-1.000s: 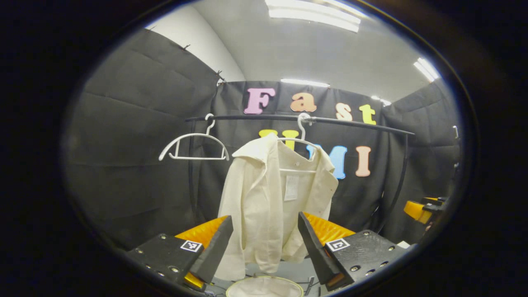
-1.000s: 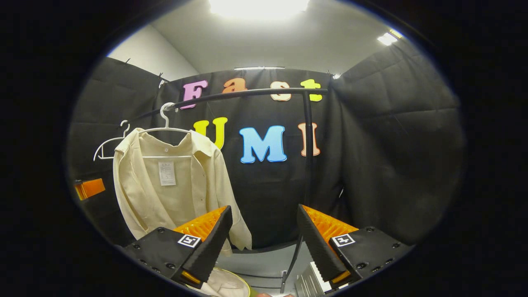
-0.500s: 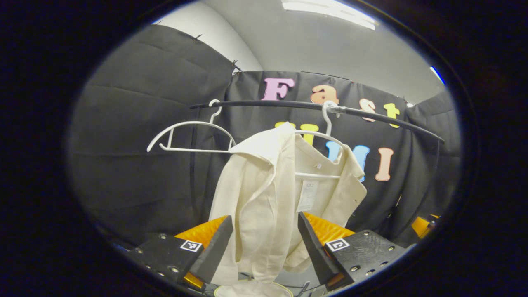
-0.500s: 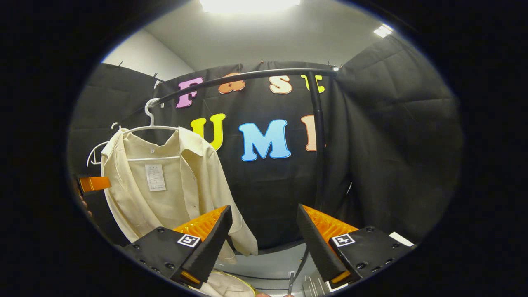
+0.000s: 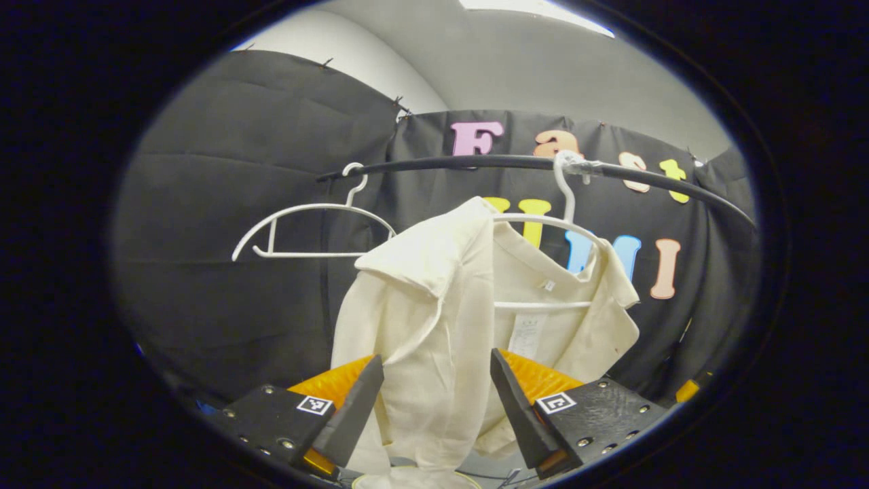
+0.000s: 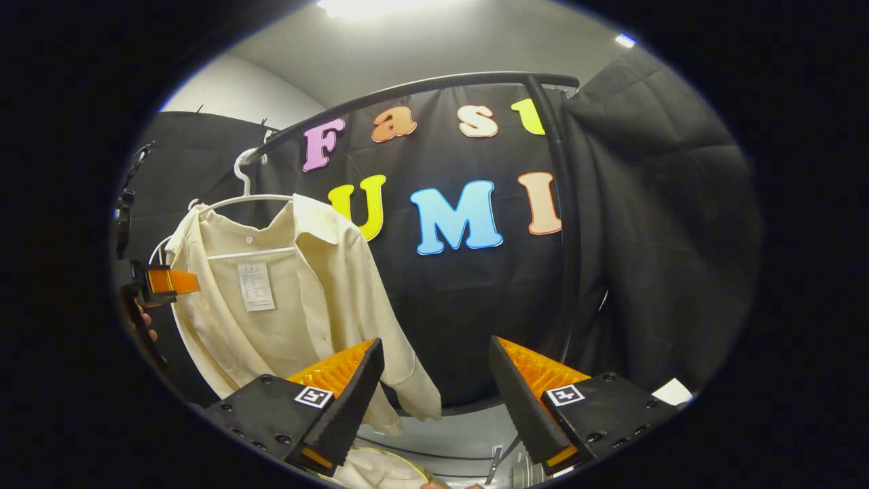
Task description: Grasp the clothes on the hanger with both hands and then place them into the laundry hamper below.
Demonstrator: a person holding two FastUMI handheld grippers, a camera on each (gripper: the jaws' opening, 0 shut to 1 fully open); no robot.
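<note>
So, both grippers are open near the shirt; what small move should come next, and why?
Probably ease the left gripper forward and shut it on the cream shirt, whose front panel already hangs between its open fingers. The right gripper is open too, but the shirt hangs off to its left, on the white hanger, so it likely needs to swing over first.

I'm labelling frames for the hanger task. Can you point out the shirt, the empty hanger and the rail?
shirt (image 5: 434, 319): left gripper view, on its front panel.
empty hanger (image 5: 305, 210): left gripper view, on its upper arm.
rail (image 5: 475, 161): left gripper view, on the bar between the two hooks.
</note>
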